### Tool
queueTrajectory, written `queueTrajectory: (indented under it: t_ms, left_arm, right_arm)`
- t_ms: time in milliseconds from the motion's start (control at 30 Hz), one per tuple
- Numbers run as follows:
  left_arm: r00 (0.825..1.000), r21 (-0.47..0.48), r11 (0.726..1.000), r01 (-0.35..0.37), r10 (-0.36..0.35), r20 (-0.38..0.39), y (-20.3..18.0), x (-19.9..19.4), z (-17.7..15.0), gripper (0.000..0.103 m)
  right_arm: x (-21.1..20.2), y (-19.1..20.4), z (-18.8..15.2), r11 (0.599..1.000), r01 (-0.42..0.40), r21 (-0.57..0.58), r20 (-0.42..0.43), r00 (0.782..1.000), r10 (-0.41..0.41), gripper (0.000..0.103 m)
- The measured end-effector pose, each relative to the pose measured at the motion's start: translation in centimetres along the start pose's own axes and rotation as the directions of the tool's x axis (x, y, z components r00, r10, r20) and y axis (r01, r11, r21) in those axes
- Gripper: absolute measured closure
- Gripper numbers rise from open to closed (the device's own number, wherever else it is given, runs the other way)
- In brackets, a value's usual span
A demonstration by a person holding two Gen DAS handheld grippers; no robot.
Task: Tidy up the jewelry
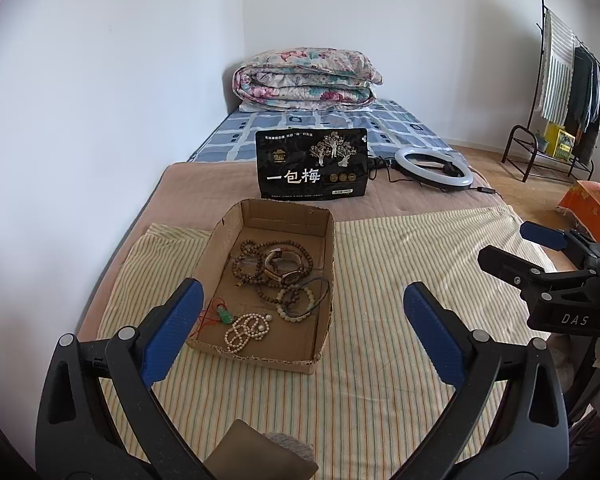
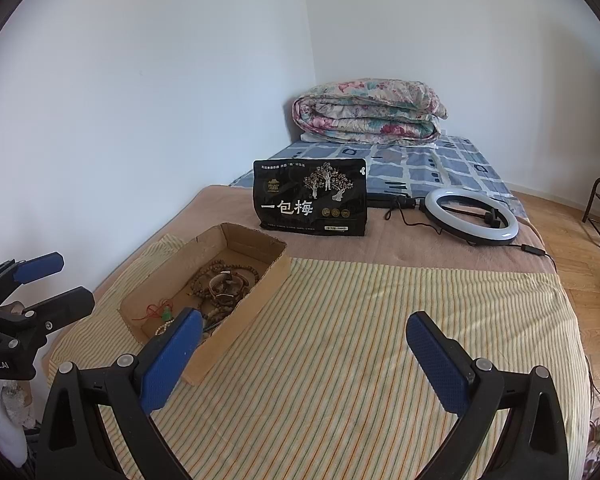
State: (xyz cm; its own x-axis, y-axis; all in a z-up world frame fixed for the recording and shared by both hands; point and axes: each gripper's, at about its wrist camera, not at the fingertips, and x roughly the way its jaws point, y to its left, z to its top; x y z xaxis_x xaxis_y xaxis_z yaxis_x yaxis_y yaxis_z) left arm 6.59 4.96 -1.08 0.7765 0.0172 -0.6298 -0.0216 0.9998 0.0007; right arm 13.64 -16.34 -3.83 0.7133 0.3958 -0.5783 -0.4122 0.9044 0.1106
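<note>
Both claws hover wide apart and empty: left gripper (image 1: 300,320), right gripper (image 2: 304,344). Far ahead of them stands a black pouch (image 1: 312,164) printed "一包梅". Just before the left claw's left finger, a cardboard tray (image 1: 324,312) holds the jewelry (image 1: 274,276). "DAS" marks the right gripper's body.

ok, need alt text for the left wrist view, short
A shallow brown cardboard tray sits on a yellow striped cloth on a bed, holding tangled brown wooden bead bracelets, a white pearl strand and a green pendant on red cord. The open blue-padded left gripper hovers in front of it, empty. A black snack bag stands behind.
</note>
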Motion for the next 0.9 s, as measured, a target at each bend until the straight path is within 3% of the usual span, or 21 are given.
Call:
queueTrajectory:
  t_ms: [900]
  left_arm:
    - [1.000,-0.009,1.000,-0.013,0.014,0.001,0.32,0.06,-0.45,0.001]
  right_arm:
    - [0.16,0.25,-0.48,1.000,-0.006,0.000,-0.007,1.000,0.006,0.000]
